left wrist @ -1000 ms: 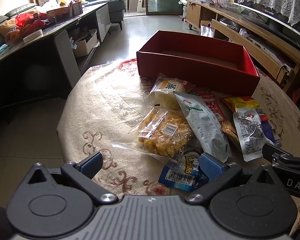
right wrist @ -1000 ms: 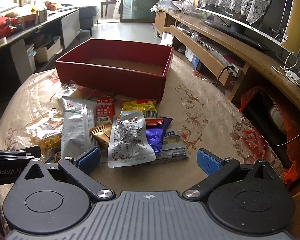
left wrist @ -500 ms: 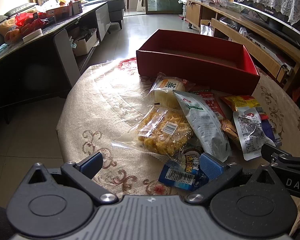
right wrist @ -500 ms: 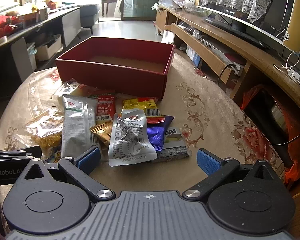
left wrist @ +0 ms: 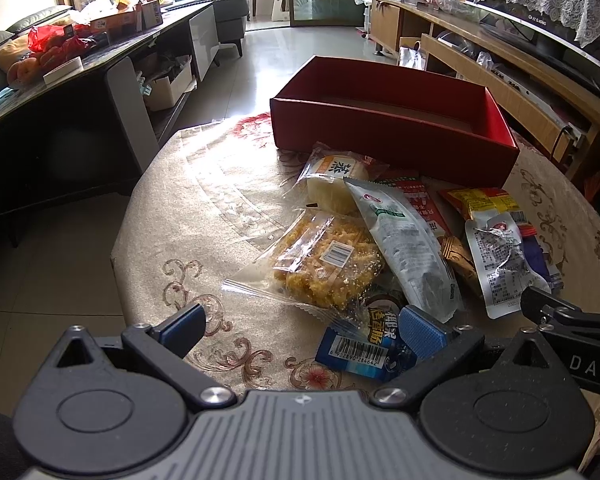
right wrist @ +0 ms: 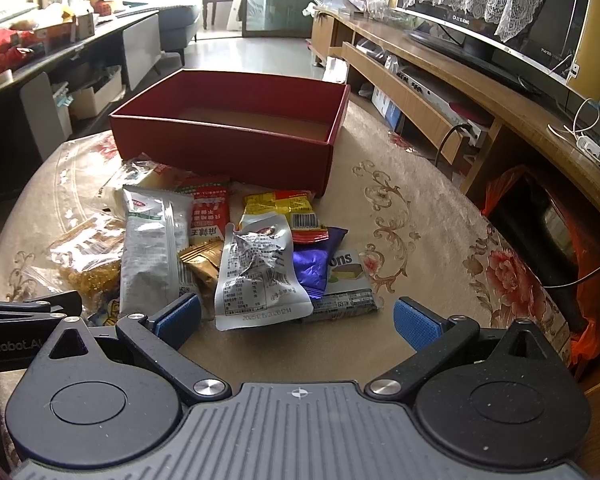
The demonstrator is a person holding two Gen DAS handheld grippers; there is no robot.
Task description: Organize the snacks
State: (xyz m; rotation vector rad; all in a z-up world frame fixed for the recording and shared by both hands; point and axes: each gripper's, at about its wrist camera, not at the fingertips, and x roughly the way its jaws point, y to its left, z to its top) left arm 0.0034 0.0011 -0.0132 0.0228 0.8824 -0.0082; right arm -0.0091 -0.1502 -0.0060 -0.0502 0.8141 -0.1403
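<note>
An empty red box (left wrist: 392, 136) (right wrist: 224, 148) stands at the far side of the round table. Before it lies a heap of snack packets: a clear bag of golden crisps (left wrist: 324, 260), a long white-green packet (left wrist: 404, 240) (right wrist: 152, 248), a silver foil pouch (right wrist: 260, 272) (left wrist: 500, 256), a yellow-red packet (right wrist: 288, 212), a purple wrapper (right wrist: 316, 264) and a blue barcode packet (left wrist: 360, 348). My left gripper (left wrist: 304, 328) is open, low over the near table edge, its right finger by the blue packet. My right gripper (right wrist: 296, 316) is open just short of the silver pouch.
The table wears a beige floral cloth (right wrist: 420, 220). A dark side table (left wrist: 60, 92) with clutter stands left, a wooden TV bench (right wrist: 440, 92) right. An orange bag (right wrist: 580, 248) sits on the floor beside the table. Bare cloth lies left of the crisps (left wrist: 204, 208).
Both grippers have hardly shifted; the right one has drifted slightly nearer the snack heap. The packets and the box lie as before.
</note>
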